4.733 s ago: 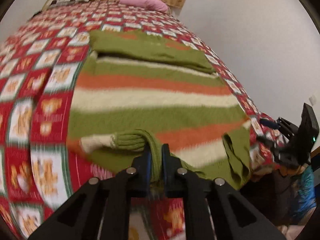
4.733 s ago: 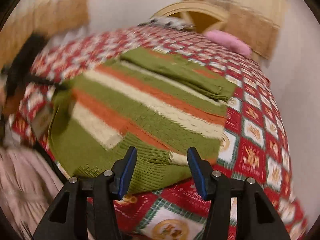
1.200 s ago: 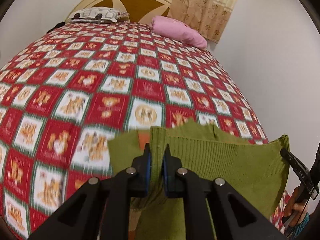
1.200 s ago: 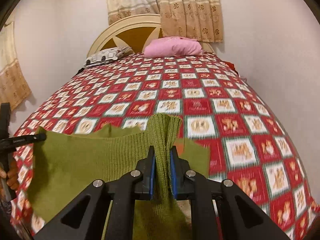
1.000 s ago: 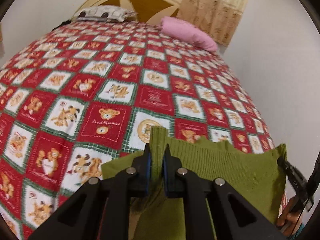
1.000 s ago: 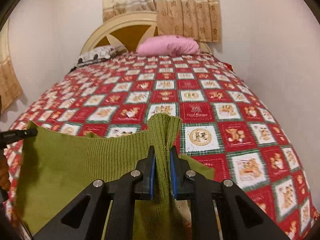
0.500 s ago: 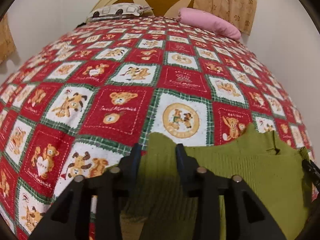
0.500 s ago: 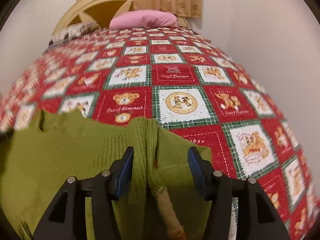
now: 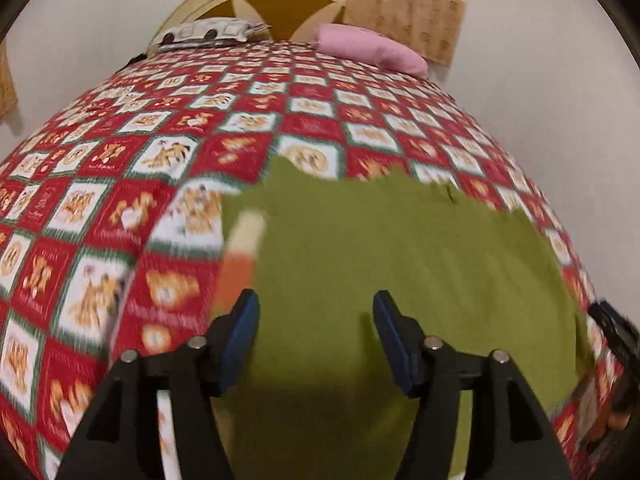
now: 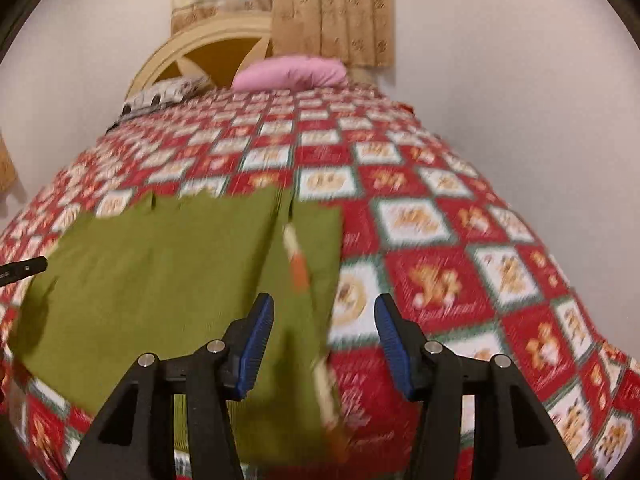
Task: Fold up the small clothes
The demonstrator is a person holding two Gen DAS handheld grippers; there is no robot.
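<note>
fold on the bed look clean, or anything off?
Mostly flat, one oddity: a cream-and-orange striped strip pokes out along the green sweater on its right side, and the far edge is ragged. Both tools, left and right, are open.

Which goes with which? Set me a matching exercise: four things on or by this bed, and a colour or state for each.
1. sweater
2. pillow
3. left gripper
4. bedspread

a. pink, at the headboard
b. red and white checks with bears
c. green, lying folded on the bed
d. jaws open, holding nothing

Pairs: 1-c, 2-a, 3-d, 4-b
</note>
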